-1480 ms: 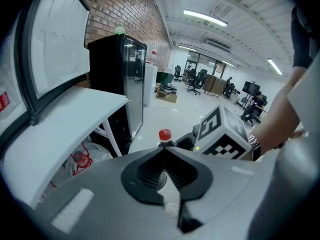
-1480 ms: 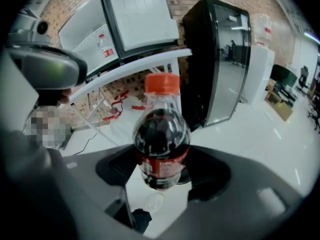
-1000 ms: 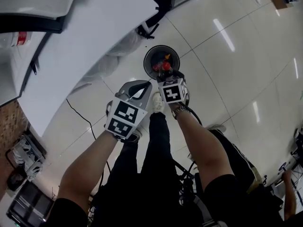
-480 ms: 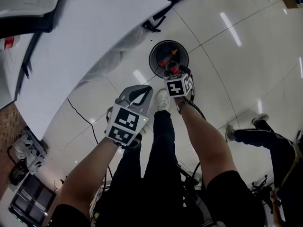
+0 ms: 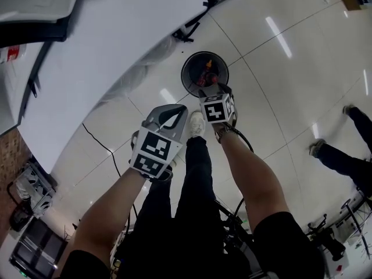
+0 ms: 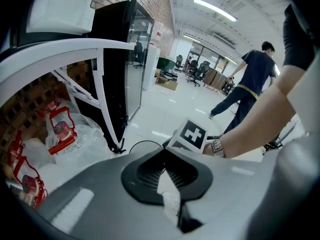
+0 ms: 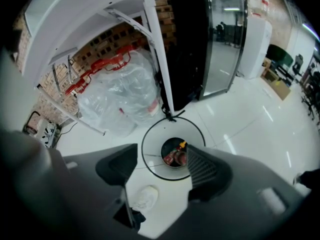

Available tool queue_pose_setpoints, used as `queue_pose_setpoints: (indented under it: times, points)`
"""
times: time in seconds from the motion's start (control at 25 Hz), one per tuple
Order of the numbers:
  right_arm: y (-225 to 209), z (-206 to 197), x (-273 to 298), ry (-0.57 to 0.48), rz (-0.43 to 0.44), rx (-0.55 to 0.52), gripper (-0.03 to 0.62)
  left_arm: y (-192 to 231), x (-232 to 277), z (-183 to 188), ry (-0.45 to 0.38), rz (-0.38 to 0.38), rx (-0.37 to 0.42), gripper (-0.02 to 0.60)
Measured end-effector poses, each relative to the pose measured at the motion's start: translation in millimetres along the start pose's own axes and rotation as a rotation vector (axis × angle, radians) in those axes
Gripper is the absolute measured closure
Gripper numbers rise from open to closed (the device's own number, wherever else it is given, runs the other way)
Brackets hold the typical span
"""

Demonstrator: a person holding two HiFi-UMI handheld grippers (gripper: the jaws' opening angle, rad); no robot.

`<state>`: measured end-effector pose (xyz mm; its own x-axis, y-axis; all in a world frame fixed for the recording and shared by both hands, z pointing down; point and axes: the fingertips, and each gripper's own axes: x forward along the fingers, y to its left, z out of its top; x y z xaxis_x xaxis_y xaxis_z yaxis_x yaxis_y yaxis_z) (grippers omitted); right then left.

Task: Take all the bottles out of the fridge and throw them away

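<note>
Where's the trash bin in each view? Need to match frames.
Head view: trash bin upper centre, on the floor off the table edge.
Left gripper view: only what looks like an arc of its rim, centre.
Right gripper view: centre, seen from above.
Shared landmark: clear plastic bag near the bin.

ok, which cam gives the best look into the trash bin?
Right gripper view: it looks straight down into the bin, with bottles on its floor. Head view shows the bin too, smaller, with the right hand-held gripper covering its near edge. Left gripper view shows none of its inside.
</note>
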<state>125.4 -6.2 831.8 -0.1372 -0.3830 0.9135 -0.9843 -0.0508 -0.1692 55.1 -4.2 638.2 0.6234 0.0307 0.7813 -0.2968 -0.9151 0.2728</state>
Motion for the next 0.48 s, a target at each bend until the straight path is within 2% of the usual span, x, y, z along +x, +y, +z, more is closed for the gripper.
queue_pose_setpoints:
  times: [0.24,0.48]
  points:
    - [14.9,7.2,-28.6,-0.024,0.016,-0.011,0.286,-3.9,-18.8,9.2,-0.02,0.018,-0.003,0.578]
    - [34.6,23.7,-81.3,-0.07,0.044,-0.064,0.293,-18.9,-47.2,28.7,-0.058,0.043,-0.011,0.578]
